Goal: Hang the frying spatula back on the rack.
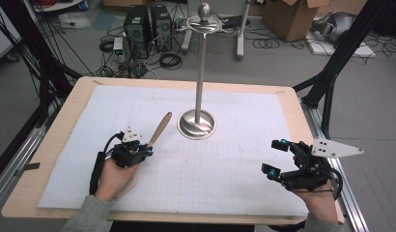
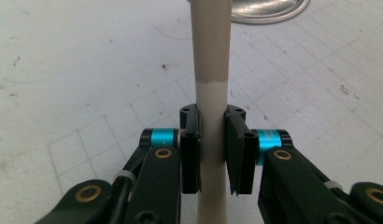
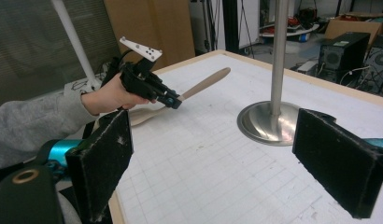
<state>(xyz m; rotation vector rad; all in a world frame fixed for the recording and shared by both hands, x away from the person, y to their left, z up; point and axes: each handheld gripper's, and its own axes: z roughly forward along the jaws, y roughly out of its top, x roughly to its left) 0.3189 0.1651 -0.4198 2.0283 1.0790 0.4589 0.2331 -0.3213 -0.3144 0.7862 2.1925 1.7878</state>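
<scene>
A pale wooden spoon (image 1: 160, 128) lies slantwise left of centre on the white grid sheet, its handle end pointing at the stand's base. My left gripper (image 1: 147, 150) is shut on the spoon's handle (image 2: 210, 70), both pads pressed on its sides. In the right gripper view the left gripper (image 3: 173, 100) holds the spoon (image 3: 206, 83) with its wider end low behind the hand. My right gripper (image 1: 275, 157) hovers at the right of the table, and its jaws (image 3: 213, 158) stand wide open with nothing between them.
A tall metal stand (image 1: 200, 72) with a round base (image 1: 197, 124) rises at the table's middle, close to the spoon's tip. The base also shows in the left gripper view (image 2: 269, 9). Computers, cables and boxes lie on the floor beyond the far edge.
</scene>
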